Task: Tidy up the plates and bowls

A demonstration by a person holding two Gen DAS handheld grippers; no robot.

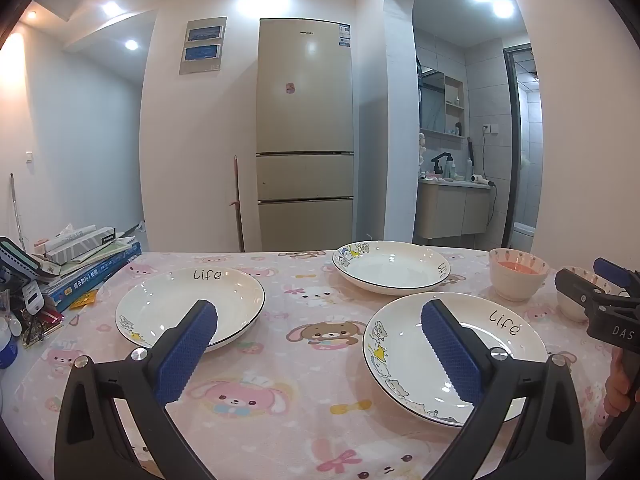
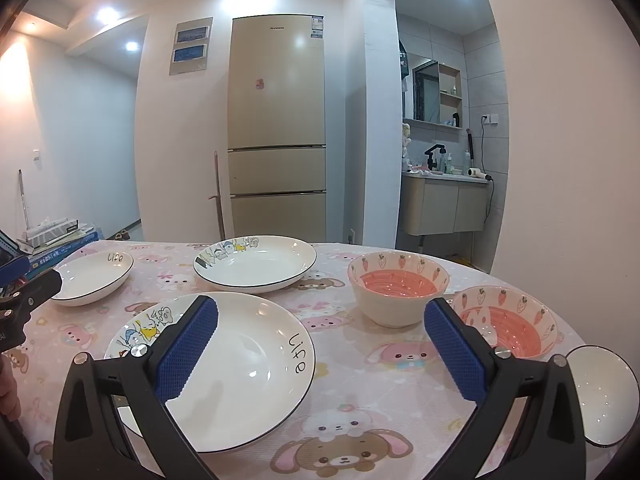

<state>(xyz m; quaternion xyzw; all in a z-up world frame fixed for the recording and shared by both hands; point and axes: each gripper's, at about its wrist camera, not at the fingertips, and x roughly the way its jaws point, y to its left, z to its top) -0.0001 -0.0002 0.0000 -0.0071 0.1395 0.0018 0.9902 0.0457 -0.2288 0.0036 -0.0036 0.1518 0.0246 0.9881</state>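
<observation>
Three white "life" plates with cartoon rims lie on the pink tablecloth [image 1: 280,364]: one at the left [image 1: 190,308], one at the back [image 1: 392,266], one near the right [image 1: 452,356]. Two pink-lined bowls [image 2: 398,292] [image 2: 508,324] stand upright, side by side, at the right. A further white dish [image 2: 604,396] shows at the right edge. My left gripper [image 1: 320,312] hovers open above the cloth between the left and near plates. My right gripper [image 2: 320,308] is open above the near plate [image 2: 224,368] and the nearer bowl. Neither holds anything.
Books, boxes and small clutter [image 1: 80,268] are piled on the table's left end. Beyond the far edge stand a beige fridge [image 1: 304,136] and a bathroom vanity [image 1: 452,208]. A hand [image 1: 618,380] grips the right tool at the picture's right edge.
</observation>
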